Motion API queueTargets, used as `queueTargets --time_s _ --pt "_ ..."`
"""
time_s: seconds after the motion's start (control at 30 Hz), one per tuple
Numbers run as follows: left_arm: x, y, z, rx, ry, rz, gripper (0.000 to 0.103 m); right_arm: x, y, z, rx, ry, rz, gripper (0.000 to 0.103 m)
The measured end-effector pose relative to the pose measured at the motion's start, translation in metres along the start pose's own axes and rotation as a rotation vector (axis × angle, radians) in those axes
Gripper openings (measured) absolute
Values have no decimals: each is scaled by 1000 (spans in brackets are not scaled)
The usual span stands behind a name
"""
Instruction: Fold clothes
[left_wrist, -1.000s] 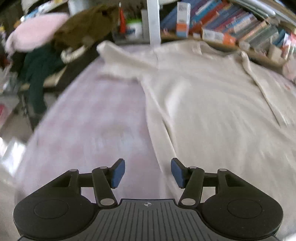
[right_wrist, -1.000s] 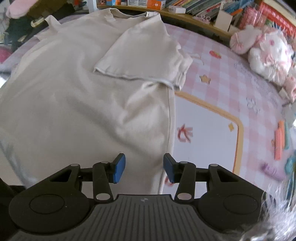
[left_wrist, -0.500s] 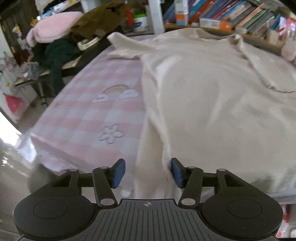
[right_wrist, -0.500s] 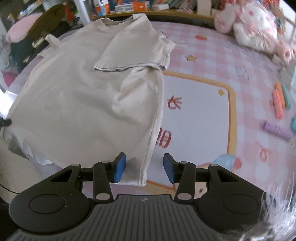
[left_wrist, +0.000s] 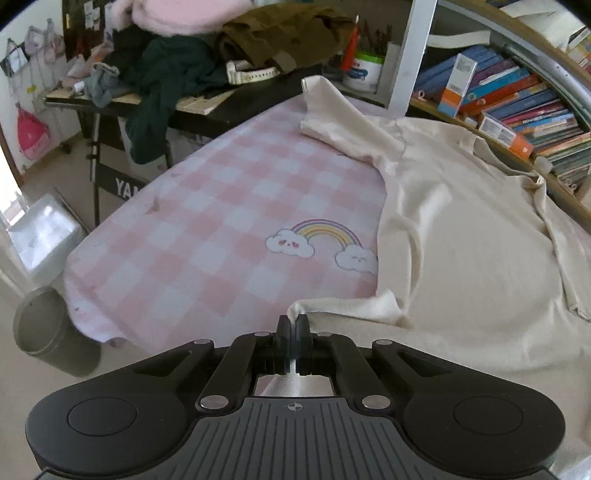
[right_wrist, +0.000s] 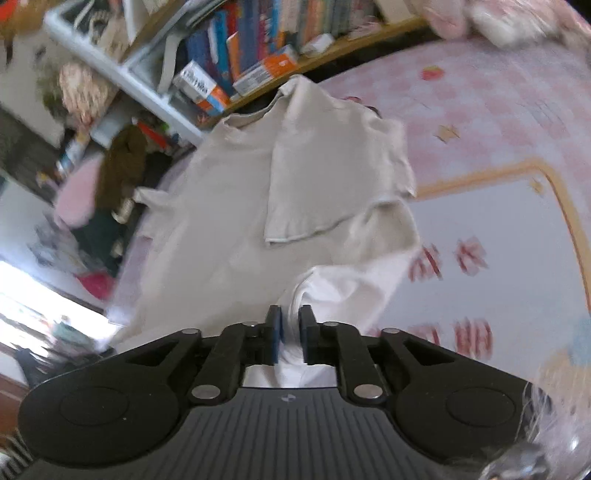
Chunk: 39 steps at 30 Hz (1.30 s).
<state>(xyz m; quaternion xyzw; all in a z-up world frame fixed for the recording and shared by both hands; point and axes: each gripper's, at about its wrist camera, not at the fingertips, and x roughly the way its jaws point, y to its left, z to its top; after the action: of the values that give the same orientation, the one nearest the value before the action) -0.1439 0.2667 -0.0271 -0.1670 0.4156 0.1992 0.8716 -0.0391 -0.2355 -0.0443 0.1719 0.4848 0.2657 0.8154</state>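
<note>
A cream T-shirt lies spread on a pink checked bed cover, its left sleeve stretched out toward the far edge. My left gripper is shut on the shirt's near left hem corner, which bunches up at the pads. In the right wrist view the same T-shirt has its right sleeve folded in over the chest. My right gripper is closing on the near right hem corner, and the white cloth fills the narrow gap between its blue pads.
A dark table piled with clothes stands beyond the bed's left side, with a grey bin on the floor. A bookshelf runs along the far side. Pink plush toys sit at the right.
Both grippers went from open above the shirt to closed on its near hem corners. The right wrist view has rolled, so the scene now tilts, and the cloth is lifted at both corners.
</note>
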Motion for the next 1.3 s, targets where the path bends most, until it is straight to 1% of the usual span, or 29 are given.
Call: queueTargets --time_s 0.03,0.07,0.1,0.13,0.27,0.47,0.5,0.53,0.57,0.6,0.67,0.73,0.8,0.83,0.87,0.9,0.97,1.03,1.07,1.1,1.13,1.17,1.2,1.23,1.3 --pt "3 -1 1 7 1 -7 1 7 7 1 -37 21 -7 19" --pt "5 -1 2 16 1 -14 1 12 12 1 -71 41 -11 26" --pt "7 -1 2 25 4 -20 1 16 17 -1 -109 65 -14 35" --pt "8 -1 3 34 8 -26 1 19 22 -4 -156 90 -14 38" --pt "9 5 2 65 23 -58 1 19 45 -23 -373 156 -27 43" --pt "9 15 1 116 39 -94 2 8 56 -61 -607 225 -128 42" --pt "9 16 1 124 39 -100 2 6 58 -66 -651 236 -145 42" --pt "8 15 2 133 39 -105 1 5 59 -71 -695 248 -164 38" --pt "8 15 2 142 39 -110 1 4 60 -75 -739 259 -182 25" --pt "6 16 3 149 37 -118 1 4 59 -79 -767 277 -205 7" --pt "0 19 4 161 34 -139 1 0 59 -81 -768 312 -246 7" --pt "-10 26 5 161 33 -163 1 -19 56 -74 -656 303 -207 7" --pt "-22 38 8 131 27 -190 1 -52 46 -57 -389 224 -75 7" --pt "-28 45 10 95 23 -208 1 -74 34 -49 -206 143 32 7" --pt "-30 52 10 59 22 -220 1 -90 20 -47 -52 78 110 6" --pt "-29 55 10 36 27 -220 1 -87 14 -49 -22 89 51 6" --pt "-15 53 9 47 68 -212 1 -76 2 -53 8 131 -101 6" --pt "-6 47 6 81 88 -203 1 -50 -5 -63 12 192 -184 6" --pt "-4 45 4 89 89 -199 1 -40 -8 -67 28 198 -208 7" --pt "-3 44 3 93 89 -194 1 -36 -9 -72 32 185 -211 8" --pt "-2 45 2 88 89 -192 1 -32 -10 -76 34 170 -211 11" --pt "-1 46 1 81 89 -192 1 -28 -11 -80 36 155 -212 17" --pt "-1 47 0 77 87 -194 1 -25 -9 -84 22 145 -188 29" --pt "-1 49 0 74 86 -197 1 -23 -3 -88 -11 142 -164 34" --pt "-3 53 -1 75 84 -201 1 -21 14 -97 -144 176 -132 35"
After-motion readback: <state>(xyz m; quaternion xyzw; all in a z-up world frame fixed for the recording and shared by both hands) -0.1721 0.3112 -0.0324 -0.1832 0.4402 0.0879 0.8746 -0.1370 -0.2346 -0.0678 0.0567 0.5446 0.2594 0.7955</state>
